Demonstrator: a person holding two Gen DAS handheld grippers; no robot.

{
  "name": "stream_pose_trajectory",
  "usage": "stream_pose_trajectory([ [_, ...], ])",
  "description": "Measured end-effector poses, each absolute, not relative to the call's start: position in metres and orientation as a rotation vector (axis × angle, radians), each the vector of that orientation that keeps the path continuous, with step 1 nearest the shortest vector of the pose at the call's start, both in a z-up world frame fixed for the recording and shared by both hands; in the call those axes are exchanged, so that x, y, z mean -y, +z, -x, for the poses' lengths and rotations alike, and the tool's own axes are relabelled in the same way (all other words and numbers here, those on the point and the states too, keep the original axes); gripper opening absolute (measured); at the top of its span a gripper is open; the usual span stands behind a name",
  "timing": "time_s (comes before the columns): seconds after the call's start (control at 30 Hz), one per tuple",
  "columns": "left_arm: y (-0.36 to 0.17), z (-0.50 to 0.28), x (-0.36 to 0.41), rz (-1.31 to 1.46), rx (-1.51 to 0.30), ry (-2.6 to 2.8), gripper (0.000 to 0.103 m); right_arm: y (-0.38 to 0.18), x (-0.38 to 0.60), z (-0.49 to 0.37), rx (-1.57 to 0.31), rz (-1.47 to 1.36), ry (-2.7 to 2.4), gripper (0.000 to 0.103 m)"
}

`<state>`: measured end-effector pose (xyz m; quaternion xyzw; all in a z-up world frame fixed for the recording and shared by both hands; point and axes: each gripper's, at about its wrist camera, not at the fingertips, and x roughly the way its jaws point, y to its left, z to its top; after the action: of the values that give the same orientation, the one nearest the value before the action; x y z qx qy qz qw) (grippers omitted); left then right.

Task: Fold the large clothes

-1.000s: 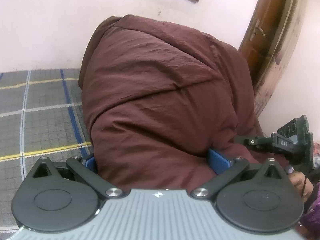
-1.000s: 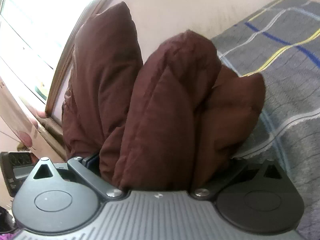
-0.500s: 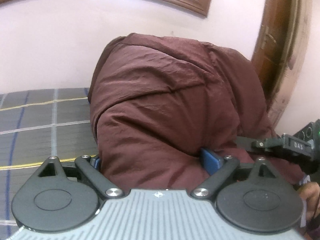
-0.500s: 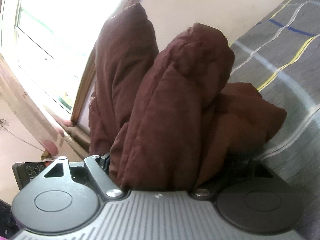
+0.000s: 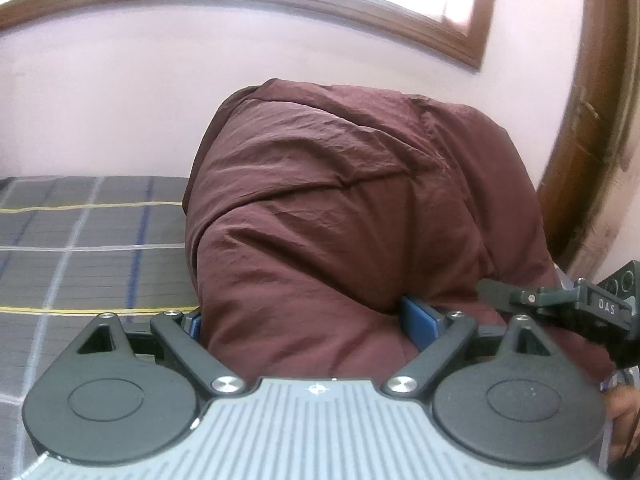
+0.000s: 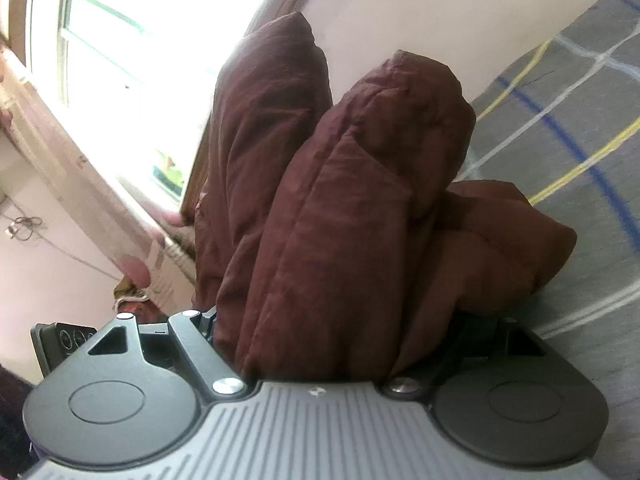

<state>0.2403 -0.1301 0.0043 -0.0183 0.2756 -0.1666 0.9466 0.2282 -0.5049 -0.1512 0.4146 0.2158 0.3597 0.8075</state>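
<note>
A large, thick maroon garment (image 5: 352, 208) is bunched in folds and held up above a grey plaid bed cover (image 5: 92, 240). My left gripper (image 5: 308, 320) is shut on a fat fold of it; a blue finger pad (image 5: 418, 322) shows at the cloth's side. My right gripper (image 6: 328, 336) is shut on several stacked folds of the same garment (image 6: 340, 220), which hide its fingertips. The right gripper's body (image 5: 580, 308) shows at the right edge of the left wrist view.
The bed cover (image 6: 580, 128) lies to the right in the right wrist view. A pink wall with a wooden window frame (image 5: 360, 8) stands behind, a wooden door frame (image 5: 592, 120) to the right. A bright window (image 6: 132, 52) is at left.
Both grippers have lifted with the garment: the window frame has come into the left view and more window shows in the right view. Both grips are unchanged.
</note>
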Motion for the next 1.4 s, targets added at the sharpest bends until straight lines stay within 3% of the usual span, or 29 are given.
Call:
stream_pose_trajectory([
  [0.6,0.004,-0.239,0.132,0.091,-0.535,-0.216,0.089,-0.131,0.438,-0.268,-0.458,-0.837,0.887,0.081],
  [1.4,-0.002,-0.236,0.128,0.102,-0.579,-0.190,0.089,-0.159,0.443,-0.333,-0.540,-0.822,0.875,0.081],
])
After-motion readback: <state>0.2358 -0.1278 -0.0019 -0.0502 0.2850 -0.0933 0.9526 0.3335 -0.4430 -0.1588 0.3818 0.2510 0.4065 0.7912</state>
